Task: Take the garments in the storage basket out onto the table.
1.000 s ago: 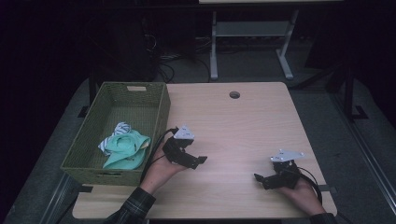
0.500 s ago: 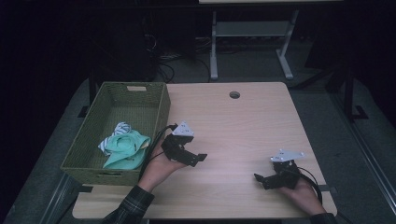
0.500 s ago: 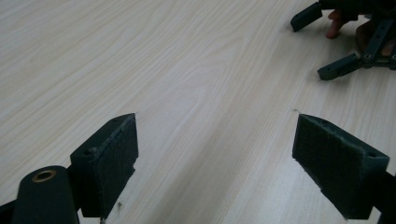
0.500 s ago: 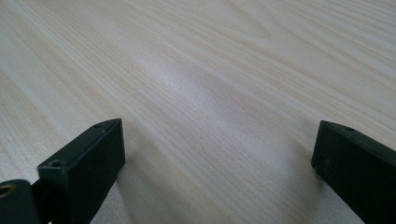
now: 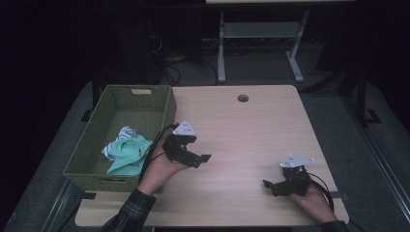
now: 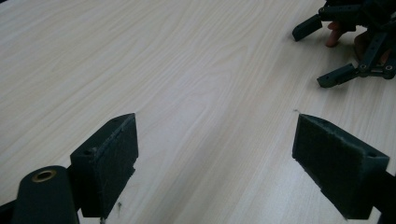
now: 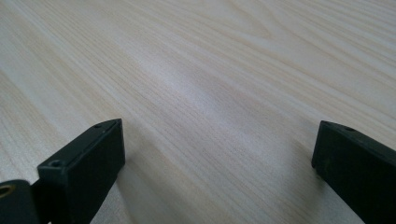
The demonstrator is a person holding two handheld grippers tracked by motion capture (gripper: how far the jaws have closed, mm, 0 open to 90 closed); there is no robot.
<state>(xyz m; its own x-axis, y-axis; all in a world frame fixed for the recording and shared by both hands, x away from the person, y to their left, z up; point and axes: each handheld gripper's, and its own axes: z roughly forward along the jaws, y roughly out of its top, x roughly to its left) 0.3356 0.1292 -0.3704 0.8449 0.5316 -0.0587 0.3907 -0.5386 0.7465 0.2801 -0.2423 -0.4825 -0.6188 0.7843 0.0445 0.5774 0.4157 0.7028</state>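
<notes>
A green woven basket stands at the table's left edge and holds a crumpled teal and white striped cloth. My left gripper hovers just right of the basket, pointing right, its jaws wide apart with nothing between them. My right gripper rests low at the table's front right, pointing left, open and empty; in its own view the gripper has bare wood between its jaws. Far off in the left gripper view, the right gripper shows at the top right.
The light wooden table has a round cable hole near its far edge. A metal stand and cables sit on the dark floor behind the table. The person's hands and a plaid sleeve come in from below.
My left gripper has drifted slightly toward the front and right, away from the basket. The right gripper has stayed in place.
</notes>
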